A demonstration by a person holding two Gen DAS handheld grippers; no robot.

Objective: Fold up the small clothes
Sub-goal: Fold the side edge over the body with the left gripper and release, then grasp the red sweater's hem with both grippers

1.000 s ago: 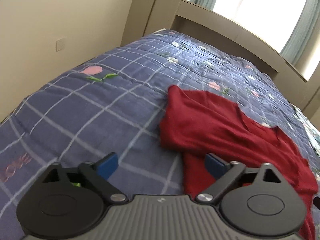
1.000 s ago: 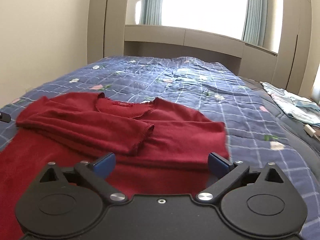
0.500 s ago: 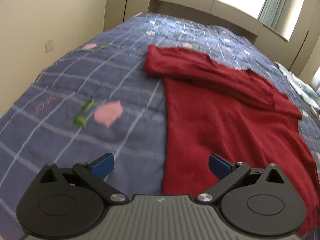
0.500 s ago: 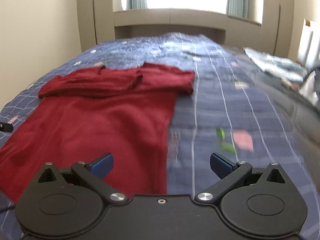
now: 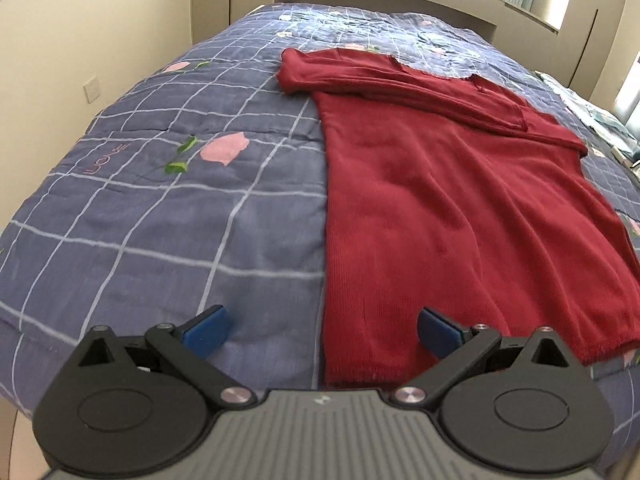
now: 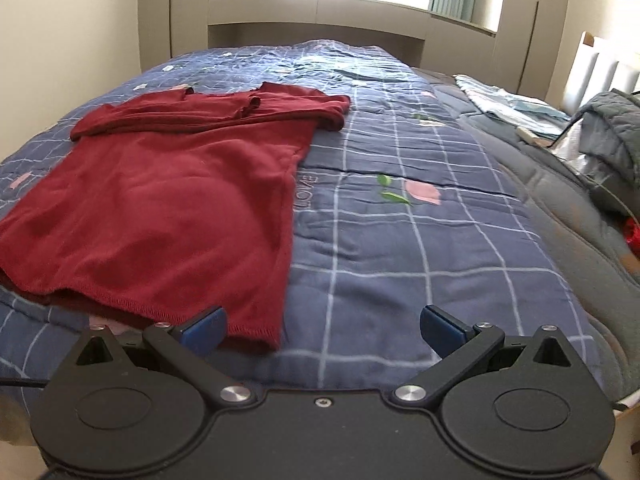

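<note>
The left hand-held gripper (image 5: 322, 330) hangs low over the sweater's (image 5: 432, 200) left hem corner, jaws wide apart, empty. The right hand-held gripper (image 6: 323, 330) does likewise at the right hem corner. The sweater lies flat on the bed (image 6: 400, 240), sleeves folded across.

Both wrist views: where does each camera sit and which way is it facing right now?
Left wrist: above the foot of the bed, facing the headboard; left gripper open over the red top's near left hem corner.
Right wrist: same end, further right, facing the window; right gripper open over the top's near right hem corner and the blue quilt.
Shared: the red top with sleeves folded across, and the quilt.
</note>
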